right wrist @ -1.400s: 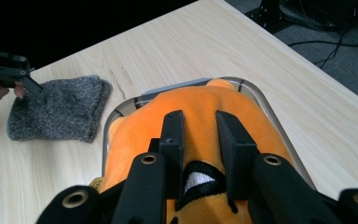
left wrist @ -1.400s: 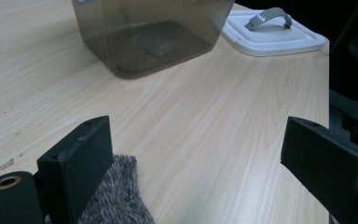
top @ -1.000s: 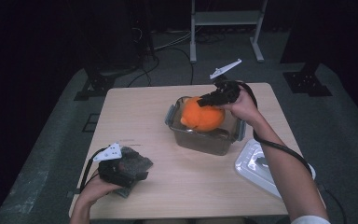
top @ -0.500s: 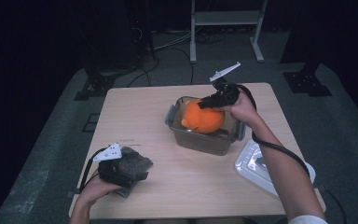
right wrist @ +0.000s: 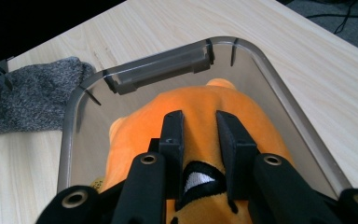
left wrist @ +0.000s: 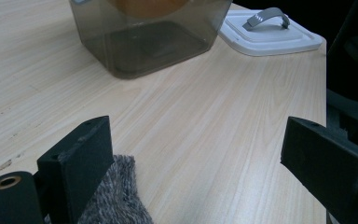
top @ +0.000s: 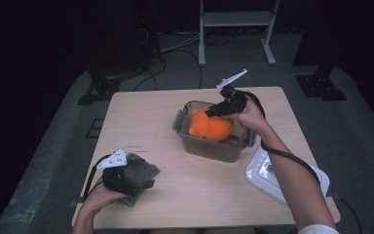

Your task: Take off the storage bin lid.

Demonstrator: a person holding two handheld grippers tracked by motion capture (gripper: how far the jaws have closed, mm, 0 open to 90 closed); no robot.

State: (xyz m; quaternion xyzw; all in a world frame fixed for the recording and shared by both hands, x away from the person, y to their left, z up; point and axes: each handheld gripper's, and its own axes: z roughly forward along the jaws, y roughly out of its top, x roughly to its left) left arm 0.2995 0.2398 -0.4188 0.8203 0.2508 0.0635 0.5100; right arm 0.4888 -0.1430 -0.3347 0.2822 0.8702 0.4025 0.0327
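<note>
An orange plush toy (right wrist: 200, 112), pinched in the closed right claw (right wrist: 200, 135), is held in the clear box (top: 182, 119) mid-worktop; the fabric could slip if gripped thinly. The left claw (left wrist: 196, 154) is spread wide, empty.

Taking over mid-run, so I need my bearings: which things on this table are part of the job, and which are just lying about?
In the job:
- orange plush toy, pinched by the right gripper
- clear container it sits in
- white lid, off, beside the container

Lying about, as far as I can judge:
- grey knitted cloth under the left gripper, whose jaws stand open
- metal stand behind the table
</note>
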